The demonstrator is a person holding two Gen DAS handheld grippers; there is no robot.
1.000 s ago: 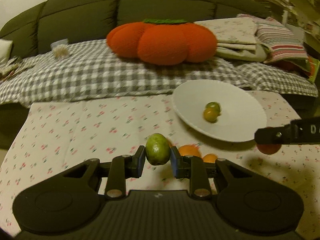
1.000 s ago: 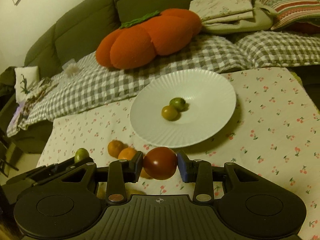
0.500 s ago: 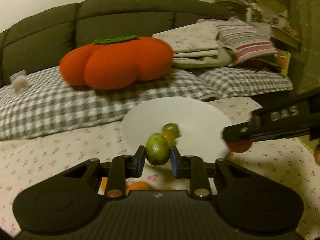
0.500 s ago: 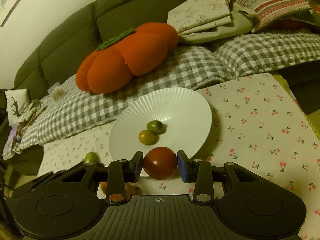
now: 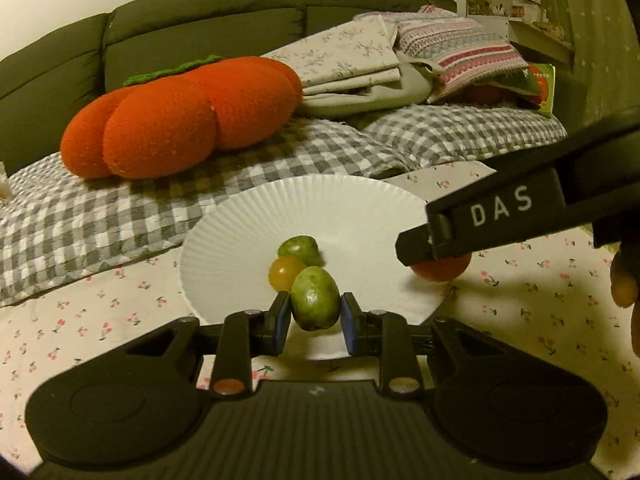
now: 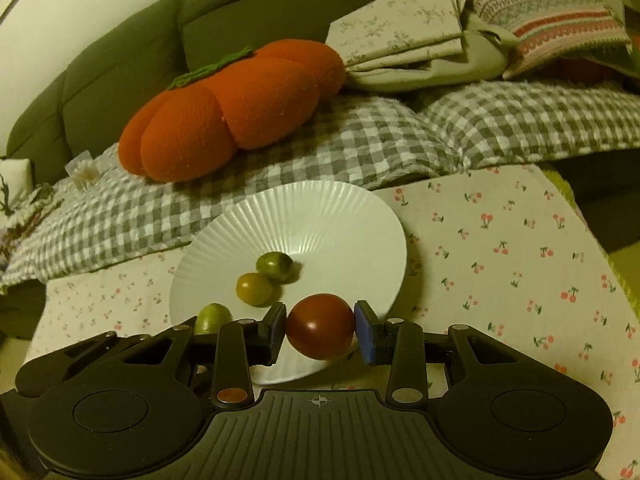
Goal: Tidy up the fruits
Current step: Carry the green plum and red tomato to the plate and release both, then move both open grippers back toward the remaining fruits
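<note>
My left gripper (image 5: 314, 322) is shut on a green oval fruit (image 5: 315, 303) and holds it over the near rim of the white ribbed plate (image 5: 240, 232). A small green fruit (image 5: 301, 250) and a yellow-orange one (image 5: 285, 272) lie on the plate. My right gripper (image 6: 320, 330) is shut on a dark red tomato (image 6: 320, 326) over the plate's (image 6: 320, 216) near right rim. The two small fruits (image 6: 274, 266) (image 6: 254, 288) lie just ahead of it. The right gripper also shows in the left wrist view (image 5: 432, 256) at the right, with the tomato (image 5: 440, 270) under it. The left gripper's green fruit shows in the right wrist view (image 6: 212, 317).
The plate stands on a cherry-print tablecloth (image 6: 500, 248). Behind it is a sofa with a grey checked blanket (image 5: 100, 216), an orange pumpkin cushion (image 5: 176, 116) and folded bedding (image 5: 360, 64). The table's right edge (image 6: 592, 232) drops off near the sofa.
Both grippers have moved forward to the plate with their fruits still held. The loose oranges on the cloth have passed out of view below the grippers.
</note>
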